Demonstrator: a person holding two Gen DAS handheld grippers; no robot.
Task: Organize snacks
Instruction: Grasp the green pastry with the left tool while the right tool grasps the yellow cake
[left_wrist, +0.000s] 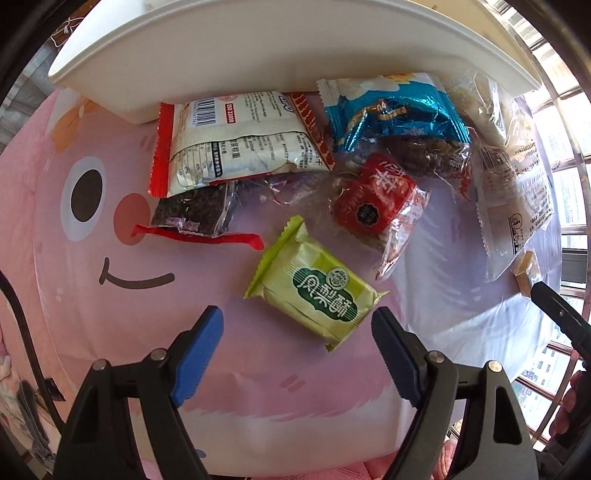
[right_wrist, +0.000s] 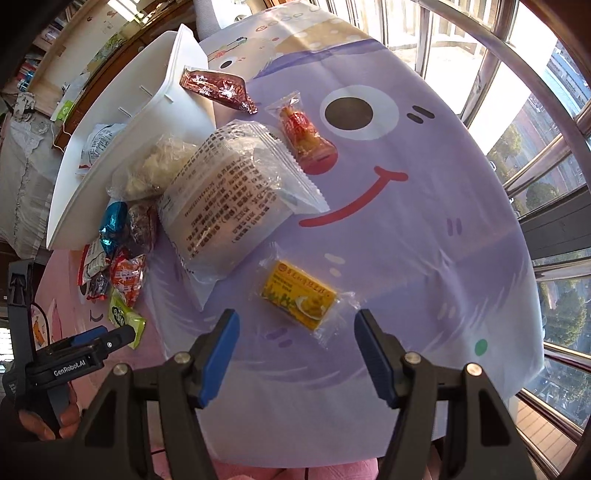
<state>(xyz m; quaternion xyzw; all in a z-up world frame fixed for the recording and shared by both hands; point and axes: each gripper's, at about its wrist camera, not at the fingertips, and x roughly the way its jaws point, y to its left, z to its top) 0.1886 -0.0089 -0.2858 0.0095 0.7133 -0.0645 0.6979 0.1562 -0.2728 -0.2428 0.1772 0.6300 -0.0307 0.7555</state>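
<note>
Two grippers hang over a cloth with big cartoon faces. On the left, the left gripper (left_wrist: 297, 325) has its blue fingers wide apart, with a green snack pack (left_wrist: 314, 286) lying just in front of them. Behind it, more snacks sit in a pile beside a white bin (left_wrist: 207, 55). On the right, the right gripper (right_wrist: 295, 326) is spread apart too, with a yellow snack (right_wrist: 300, 294) lying just ahead on the purple face.

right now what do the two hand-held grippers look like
Each hand-held gripper, left and right, has black plastic arms with silver pivot pins and ribbed blue finger pads. The left one's black body reads GenRobot.AI in white.
</note>
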